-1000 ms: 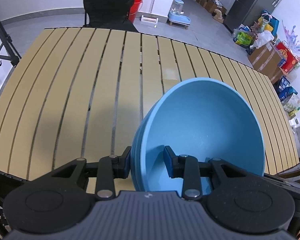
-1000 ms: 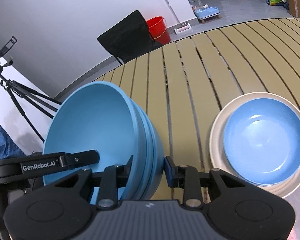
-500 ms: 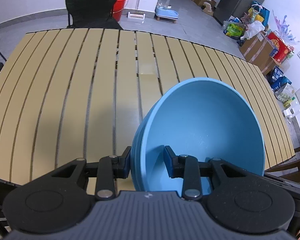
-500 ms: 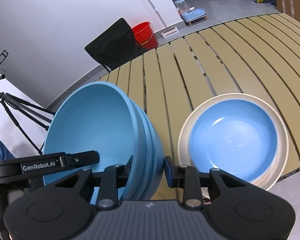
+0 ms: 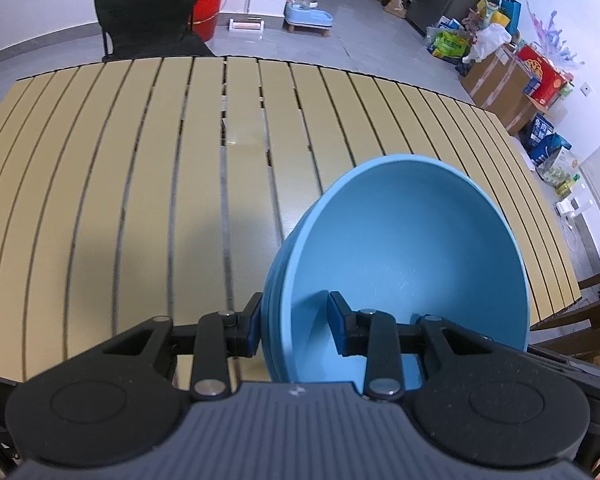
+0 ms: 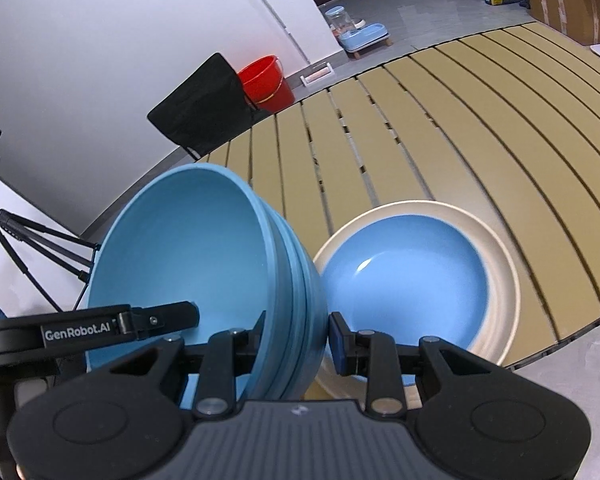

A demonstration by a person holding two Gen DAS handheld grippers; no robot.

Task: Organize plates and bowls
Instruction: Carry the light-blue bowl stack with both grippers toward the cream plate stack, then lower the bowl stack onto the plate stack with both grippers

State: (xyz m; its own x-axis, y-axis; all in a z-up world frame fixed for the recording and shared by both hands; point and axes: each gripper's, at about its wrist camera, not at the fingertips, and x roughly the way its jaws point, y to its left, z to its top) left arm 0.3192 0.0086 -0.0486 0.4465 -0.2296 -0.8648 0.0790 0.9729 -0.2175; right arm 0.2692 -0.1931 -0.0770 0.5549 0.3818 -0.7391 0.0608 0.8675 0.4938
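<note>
A stack of nested light-blue bowls (image 5: 404,264) hangs tilted above the slatted table, held from two sides. My left gripper (image 5: 294,326) is shut on the stack's left rim, one pad outside and one inside the bowl. My right gripper (image 6: 298,338) is shut on the opposite rim of the blue bowls (image 6: 188,264); the left gripper's finger (image 6: 156,320) reaches into the bowl from the left. On the table lies a blue plate (image 6: 412,276) on top of a beige plate (image 6: 500,280), just right of the held stack and near the table's front edge.
The slatted tan table (image 5: 140,184) stretches ahead. A black chair (image 5: 148,8) and red bucket (image 5: 208,4) stand beyond its far edge. Boxes and bags (image 5: 508,64) crowd the floor at right. A tripod (image 6: 28,236) stands at left.
Both grippers have carried the bowl stack sideways toward the stacked plates; in the right wrist view the plates slid left and now sit right beside the bowls. Both grips are unchanged.
</note>
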